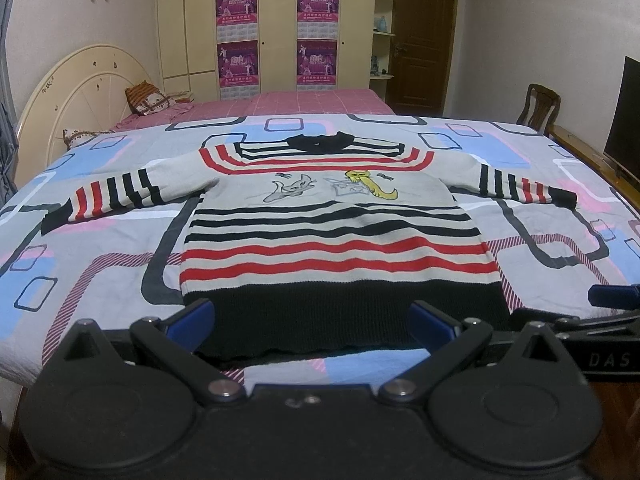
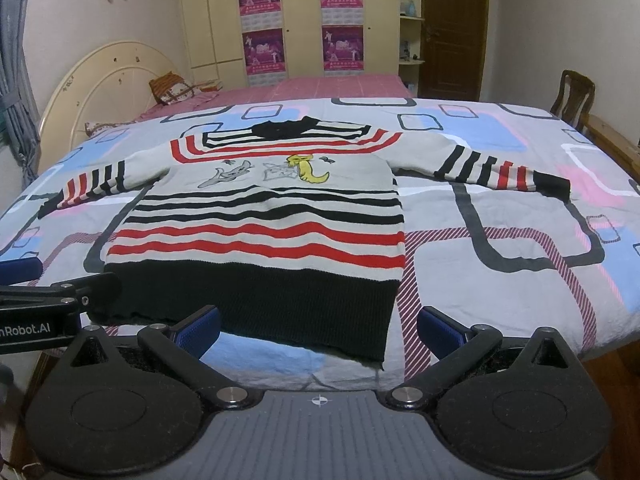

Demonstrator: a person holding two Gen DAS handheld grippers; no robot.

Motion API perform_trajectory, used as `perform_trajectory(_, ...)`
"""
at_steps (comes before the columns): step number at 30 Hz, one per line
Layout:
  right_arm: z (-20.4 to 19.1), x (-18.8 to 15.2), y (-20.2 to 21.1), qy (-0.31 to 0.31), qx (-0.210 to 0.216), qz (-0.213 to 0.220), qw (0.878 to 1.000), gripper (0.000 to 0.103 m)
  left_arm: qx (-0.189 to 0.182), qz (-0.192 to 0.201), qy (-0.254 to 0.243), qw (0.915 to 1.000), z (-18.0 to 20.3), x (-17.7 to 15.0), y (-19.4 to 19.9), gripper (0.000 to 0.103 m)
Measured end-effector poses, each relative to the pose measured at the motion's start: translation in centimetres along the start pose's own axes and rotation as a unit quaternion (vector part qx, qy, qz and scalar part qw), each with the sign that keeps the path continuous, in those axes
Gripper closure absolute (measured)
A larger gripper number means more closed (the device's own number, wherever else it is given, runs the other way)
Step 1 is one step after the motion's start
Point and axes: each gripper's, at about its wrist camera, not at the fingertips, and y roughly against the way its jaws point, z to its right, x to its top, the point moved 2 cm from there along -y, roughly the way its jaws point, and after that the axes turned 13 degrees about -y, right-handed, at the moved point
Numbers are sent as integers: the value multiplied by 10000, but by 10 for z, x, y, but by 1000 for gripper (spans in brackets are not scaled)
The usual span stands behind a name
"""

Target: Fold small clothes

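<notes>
Left wrist view shows the left gripper [image 1: 310,322] with its two blue fingers [image 1: 191,320] spread wide, holding nothing. Right in front of it lies the sweater [image 1: 332,236], flat on the bed cover [image 1: 120,248], its black bottom band closest to the fingers. The sweater is grey with red and black stripes, two little cats on the chest, a black neck at the far end, and both sleeves stretched out sideways. The right gripper [image 2: 320,326] is spread wide too and empty, just before the sweater's bottom right corner.
</notes>
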Motion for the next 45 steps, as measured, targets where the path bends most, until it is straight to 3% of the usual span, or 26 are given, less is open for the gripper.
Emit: perform_trajectory(45,1,0,-9,1,-8,-69,10000,0,22,-105,19,9999,-6,-1,-7,0)
